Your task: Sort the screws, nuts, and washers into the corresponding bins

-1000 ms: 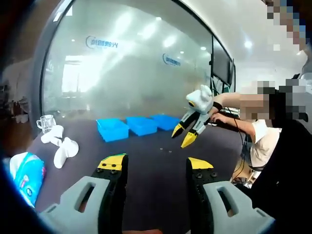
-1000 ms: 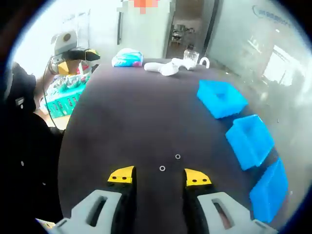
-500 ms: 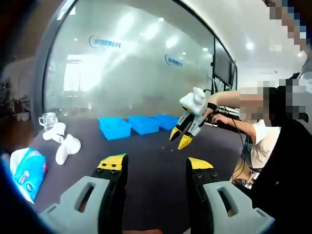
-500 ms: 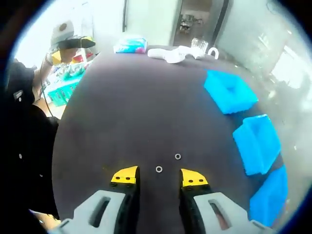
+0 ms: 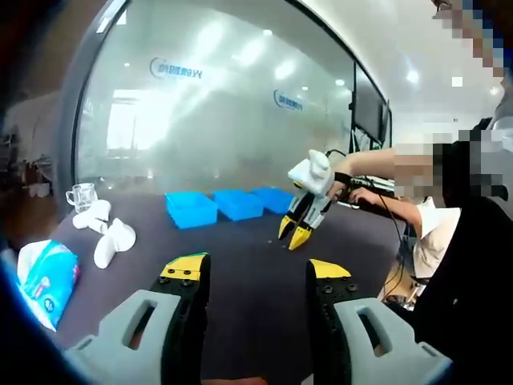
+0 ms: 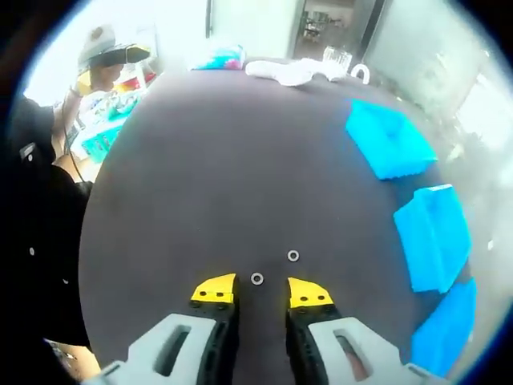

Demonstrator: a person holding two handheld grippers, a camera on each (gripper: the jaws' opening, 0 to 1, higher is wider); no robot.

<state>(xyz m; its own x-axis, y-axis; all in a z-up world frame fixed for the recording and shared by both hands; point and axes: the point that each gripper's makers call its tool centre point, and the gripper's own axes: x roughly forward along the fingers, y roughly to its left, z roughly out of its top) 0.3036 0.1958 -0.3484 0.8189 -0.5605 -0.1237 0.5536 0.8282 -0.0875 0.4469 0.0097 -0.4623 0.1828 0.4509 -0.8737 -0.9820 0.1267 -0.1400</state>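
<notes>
My right claw (image 6: 260, 290) sits low centre in the right gripper view, jaws narrowed but not clenched, a washer (image 6: 257, 278) just above the gap between the tips. Second washer (image 6: 293, 256) up-right of it, both on the dark counter (image 6: 208, 176). Three blue bins (image 6: 388, 141) along right edge. My left claw (image 5: 259, 271) released, grasping nothing.

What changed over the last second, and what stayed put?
The right gripper came down toward the nearer washer and its jaws narrowed around it, not yet gripping. The left gripper stayed open and still; both washers and the blue bins did not move.
</notes>
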